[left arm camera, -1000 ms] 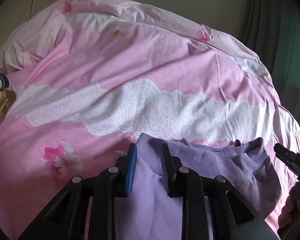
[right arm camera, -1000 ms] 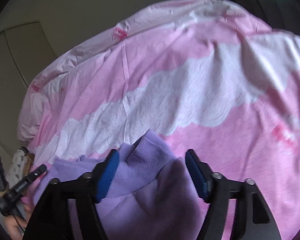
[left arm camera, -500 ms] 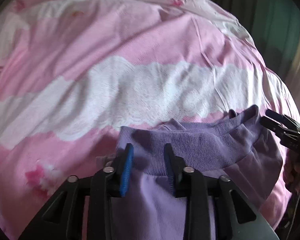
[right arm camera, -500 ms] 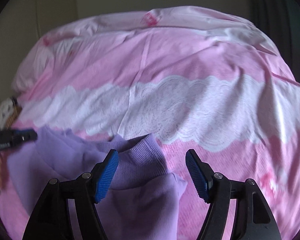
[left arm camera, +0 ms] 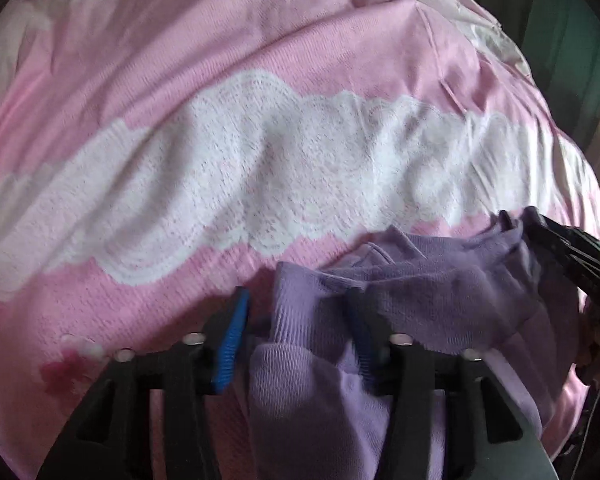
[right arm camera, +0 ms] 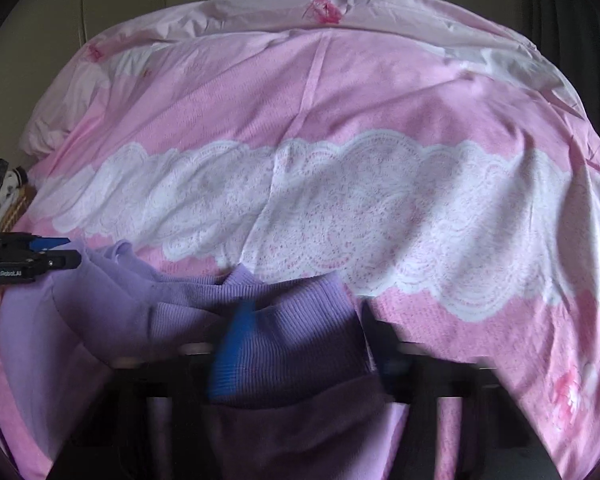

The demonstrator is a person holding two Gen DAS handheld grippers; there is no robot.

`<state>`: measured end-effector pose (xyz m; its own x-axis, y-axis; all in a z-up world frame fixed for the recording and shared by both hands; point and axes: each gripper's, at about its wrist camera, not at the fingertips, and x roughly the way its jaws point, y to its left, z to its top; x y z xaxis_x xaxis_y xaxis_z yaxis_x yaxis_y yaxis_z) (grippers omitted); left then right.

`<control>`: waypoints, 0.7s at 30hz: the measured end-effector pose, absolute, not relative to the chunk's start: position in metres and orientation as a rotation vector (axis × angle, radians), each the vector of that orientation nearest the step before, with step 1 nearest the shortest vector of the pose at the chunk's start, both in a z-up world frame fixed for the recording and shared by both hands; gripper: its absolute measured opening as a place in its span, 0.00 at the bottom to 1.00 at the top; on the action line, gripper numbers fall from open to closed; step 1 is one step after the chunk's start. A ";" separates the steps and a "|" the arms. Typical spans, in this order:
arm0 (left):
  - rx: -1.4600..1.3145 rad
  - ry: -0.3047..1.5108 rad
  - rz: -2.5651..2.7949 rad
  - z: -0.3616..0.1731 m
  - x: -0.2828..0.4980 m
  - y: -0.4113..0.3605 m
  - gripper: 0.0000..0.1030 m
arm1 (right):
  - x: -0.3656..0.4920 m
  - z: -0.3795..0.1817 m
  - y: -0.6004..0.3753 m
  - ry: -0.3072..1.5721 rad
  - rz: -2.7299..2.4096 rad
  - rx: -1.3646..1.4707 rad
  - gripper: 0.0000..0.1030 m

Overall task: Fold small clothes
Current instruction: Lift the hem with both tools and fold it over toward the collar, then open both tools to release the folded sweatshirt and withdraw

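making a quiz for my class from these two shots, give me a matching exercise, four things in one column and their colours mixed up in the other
Things:
1. garment
2. gripper pad
3. lace-pattern band on the bedspread
4. curtain

Colours:
A. white
B. dark green
C. purple
D. blue

Pairs: 1-C, 2-D, 3-A, 4-B
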<state>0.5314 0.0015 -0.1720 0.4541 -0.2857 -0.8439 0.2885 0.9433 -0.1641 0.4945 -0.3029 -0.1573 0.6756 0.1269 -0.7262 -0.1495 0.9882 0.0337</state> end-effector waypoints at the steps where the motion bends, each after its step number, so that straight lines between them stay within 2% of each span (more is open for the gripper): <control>1: 0.006 1.038 -0.359 -0.172 0.530 0.001 0.29 | 0.494 -0.157 -0.306 0.805 0.152 -0.009 0.27; 2: 0.016 1.030 -0.357 -0.171 0.529 0.001 0.23 | 0.492 -0.155 -0.308 0.787 0.152 0.005 0.22; 4: 0.024 1.008 -0.341 -0.167 0.524 0.000 0.18 | 0.489 -0.152 -0.310 0.763 0.139 0.016 0.19; 9: 0.018 0.949 -0.257 -0.165 0.520 0.002 0.16 | 0.486 -0.143 -0.324 0.702 0.075 0.079 0.16; 13: 0.030 0.942 -0.233 -0.170 0.519 0.002 0.16 | 0.496 -0.159 -0.323 0.772 0.043 0.067 0.16; 16: 0.023 0.935 -0.212 -0.164 0.517 0.000 0.21 | 0.494 -0.160 -0.319 0.778 0.029 0.056 0.25; 17: 0.026 0.926 -0.202 -0.161 0.514 0.001 0.24 | 0.493 -0.158 -0.319 0.778 0.019 0.062 0.36; 18: 0.035 0.917 -0.191 -0.158 0.510 -0.001 0.31 | 0.491 -0.156 -0.319 0.771 0.010 0.066 0.45; 21: 0.050 0.870 -0.171 -0.145 0.496 -0.007 0.46 | 0.480 -0.145 -0.317 0.747 -0.009 0.064 0.50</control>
